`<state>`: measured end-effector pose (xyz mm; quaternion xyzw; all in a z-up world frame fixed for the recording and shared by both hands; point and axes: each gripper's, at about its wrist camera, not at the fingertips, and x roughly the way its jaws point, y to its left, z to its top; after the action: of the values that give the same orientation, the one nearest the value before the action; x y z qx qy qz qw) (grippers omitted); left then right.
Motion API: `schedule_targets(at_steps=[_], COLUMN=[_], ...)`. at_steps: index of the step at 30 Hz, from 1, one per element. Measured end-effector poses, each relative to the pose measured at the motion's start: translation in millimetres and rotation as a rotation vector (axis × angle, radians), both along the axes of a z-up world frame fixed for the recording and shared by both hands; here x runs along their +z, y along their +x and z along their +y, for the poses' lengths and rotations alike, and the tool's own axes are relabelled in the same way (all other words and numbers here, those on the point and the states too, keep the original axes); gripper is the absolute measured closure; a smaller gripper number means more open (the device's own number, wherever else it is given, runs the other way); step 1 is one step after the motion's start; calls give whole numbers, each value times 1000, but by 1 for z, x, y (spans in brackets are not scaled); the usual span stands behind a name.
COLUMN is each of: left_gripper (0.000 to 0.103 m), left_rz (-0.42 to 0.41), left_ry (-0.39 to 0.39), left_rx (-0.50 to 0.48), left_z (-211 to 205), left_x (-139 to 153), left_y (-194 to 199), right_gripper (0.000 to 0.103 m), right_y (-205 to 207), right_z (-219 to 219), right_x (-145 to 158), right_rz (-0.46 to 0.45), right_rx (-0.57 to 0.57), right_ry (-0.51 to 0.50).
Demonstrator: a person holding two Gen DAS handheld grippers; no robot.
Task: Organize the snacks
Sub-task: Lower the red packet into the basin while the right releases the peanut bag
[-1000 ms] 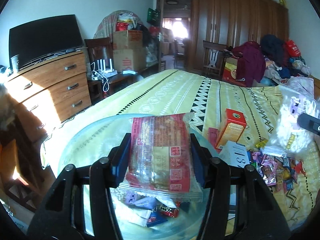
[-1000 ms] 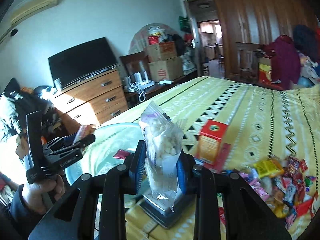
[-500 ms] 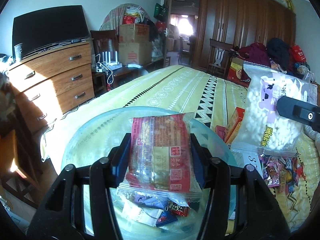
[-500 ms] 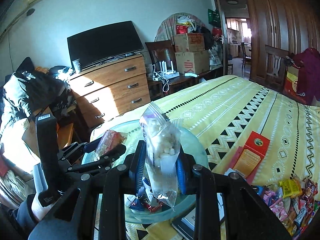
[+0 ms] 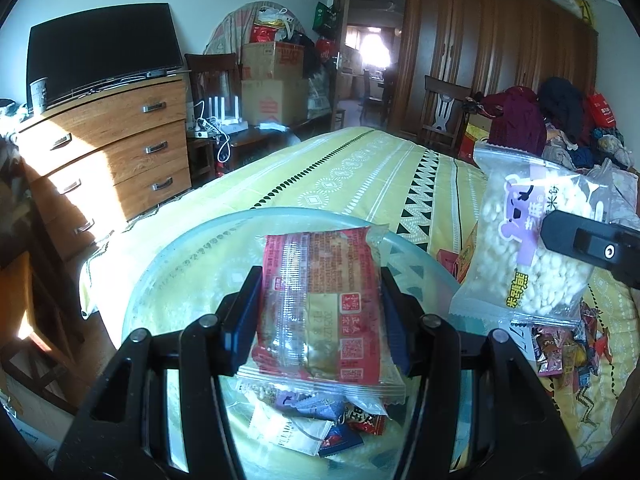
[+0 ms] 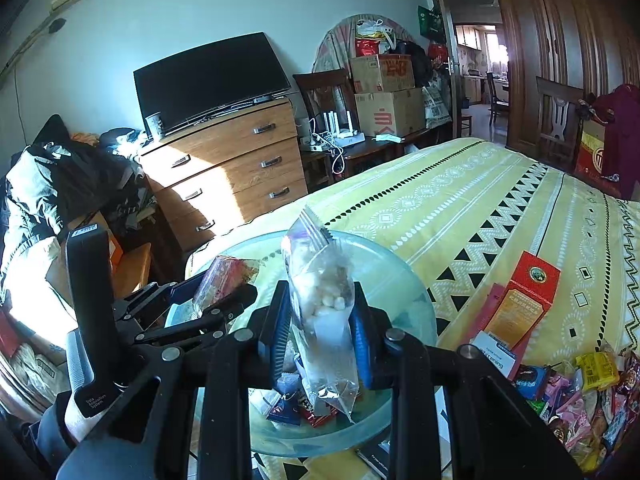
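Snacks are clamped in both tools: a red packet (image 5: 320, 304) in the left gripper (image 5: 320, 312), frame centre, and a clear bag of white puffs (image 6: 324, 312) in the narrowly closed right gripper (image 6: 320, 332). Both are held over the glass bowl (image 6: 416, 308). Each should be released low, inside the rim, one after the other.

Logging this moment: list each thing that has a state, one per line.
left gripper: shut on red snack pack, above the bowl
right gripper: shut on clear puffed-snack bag, upright
glass bowl: holds a few wrappers
orange box: closed, lying on bed
dresser drawers: closed
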<state>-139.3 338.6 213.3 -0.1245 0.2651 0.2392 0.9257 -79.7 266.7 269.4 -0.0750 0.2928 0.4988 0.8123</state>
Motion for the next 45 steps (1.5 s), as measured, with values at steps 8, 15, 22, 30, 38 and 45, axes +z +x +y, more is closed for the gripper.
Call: schedule_targets(at_steps=[8,15,22,30,38,45], left_gripper=[48,48,48,48,48,48], left_rz=[1,0,-1,4,11,20], left_ry=[-13,-22,-28,-29,-39,-53], left_rx=[3,-2,-8,-7,-6,3], left_z=[4,6,9,9,10,14], left_x=[-3,-4,-5,-9,-16,-21], left_y=[-1,0,1,1,2,3], right_gripper=[72,72,72,72,72,72], right_y=[2,0,0,1,3,3], right_z=[4,8,9,11,16,20], right_x=[-5,-6,-6,-11,-19,-21], right_rz=[11,14,14,18,31,34], right_rx=[2,6,8,11,11,15], right_ry=[-7,-10,-13,-19,-28,-30])
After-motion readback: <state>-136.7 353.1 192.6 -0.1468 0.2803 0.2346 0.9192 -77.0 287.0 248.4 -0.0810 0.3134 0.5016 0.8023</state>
